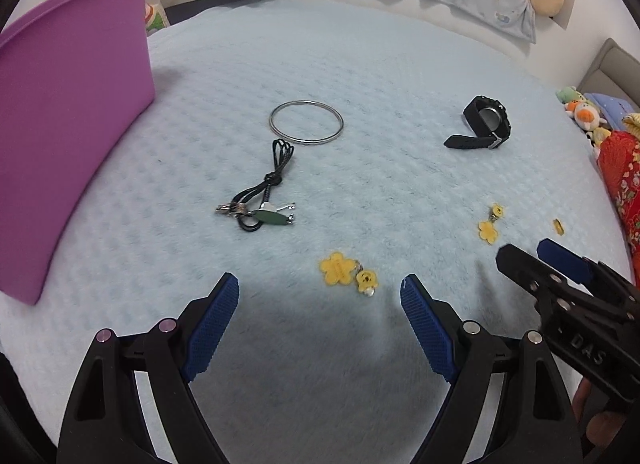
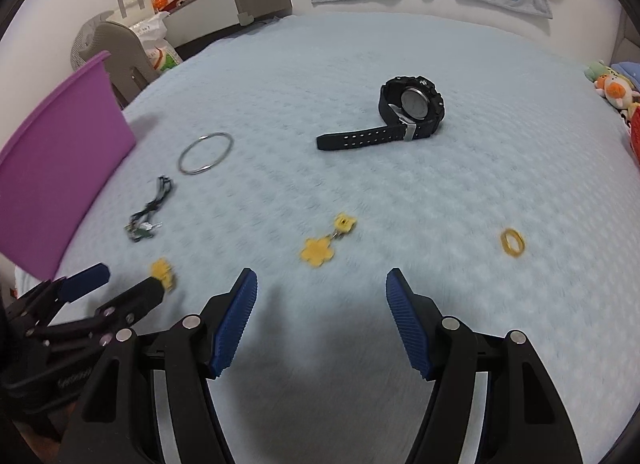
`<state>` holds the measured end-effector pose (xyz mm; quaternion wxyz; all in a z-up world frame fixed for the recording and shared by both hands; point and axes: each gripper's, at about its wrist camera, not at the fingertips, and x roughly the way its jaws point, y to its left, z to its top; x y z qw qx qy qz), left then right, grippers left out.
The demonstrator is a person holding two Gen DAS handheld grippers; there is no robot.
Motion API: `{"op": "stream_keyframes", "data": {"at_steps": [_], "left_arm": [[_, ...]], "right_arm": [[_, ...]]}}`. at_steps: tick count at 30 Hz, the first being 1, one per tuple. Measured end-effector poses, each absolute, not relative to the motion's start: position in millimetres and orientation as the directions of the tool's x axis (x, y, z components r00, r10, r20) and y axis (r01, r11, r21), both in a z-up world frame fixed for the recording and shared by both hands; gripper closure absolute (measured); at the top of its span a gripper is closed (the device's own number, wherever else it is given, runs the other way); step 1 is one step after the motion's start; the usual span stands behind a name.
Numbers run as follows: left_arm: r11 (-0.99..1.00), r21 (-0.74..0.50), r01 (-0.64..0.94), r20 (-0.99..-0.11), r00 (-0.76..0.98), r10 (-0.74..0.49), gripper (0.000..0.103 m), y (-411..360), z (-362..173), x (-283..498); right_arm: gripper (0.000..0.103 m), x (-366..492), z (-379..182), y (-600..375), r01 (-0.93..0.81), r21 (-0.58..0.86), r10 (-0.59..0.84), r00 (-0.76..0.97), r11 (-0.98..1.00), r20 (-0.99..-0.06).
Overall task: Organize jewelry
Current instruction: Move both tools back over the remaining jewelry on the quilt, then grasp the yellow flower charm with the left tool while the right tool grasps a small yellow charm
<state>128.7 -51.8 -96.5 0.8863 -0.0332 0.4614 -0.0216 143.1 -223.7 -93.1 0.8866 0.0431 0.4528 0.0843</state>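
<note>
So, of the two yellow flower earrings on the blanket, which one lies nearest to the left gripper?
The yellow flower earring lying just ahead of the left gripper, between its open fingers. The other earring lies far off, near the right gripper.

Two flower earrings [image 1: 338, 268] [image 2: 317, 251], one watch [image 1: 486, 123]

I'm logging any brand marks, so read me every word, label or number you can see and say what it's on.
"DAS": raised letters on the right hand-held gripper body, cut off at the start.
Left hand-held gripper body: raised lettering, too blurred to read.
Watch face: no legible numbers.
Bag beside the bed: print too small.

Left gripper [image 1: 320, 284] and right gripper [image 2: 321, 279] gaping
</note>
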Motion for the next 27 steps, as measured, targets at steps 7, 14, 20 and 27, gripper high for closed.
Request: {"op": "stream_keyframes", "data": {"at_steps": [7,14,20,27], "left_arm": [[0.998,-0.063,0.01,-0.816,0.575,-0.057,0.021,-63,-108,139],[0.998,-0.069,-0.004,-0.812,0.581,-0.054,0.015,-66,-115,145],[0.999,-0.05,-0.008,-0.808,0.588,-0.036,0.01,-72,-122,149],[0.999,-0.049,-0.014,-0.799,0.601,-0.03,0.012,-72,-123,149]], "right_arm": [[0.039,162,-105,-227,-0.115,0.126,0.169,0.578,0.985,-0.798],[0.039,172,-113,-226,-0.137,0.094,0.157,0.585,0.986,-0.796],[0.039,178,-118,-228,-0.145,0.103,0.169,0.581,0.984,-0.796],[0.043,180,-120,-226,-0.154,0.076,0.152,0.583,0.985,-0.798]]}}
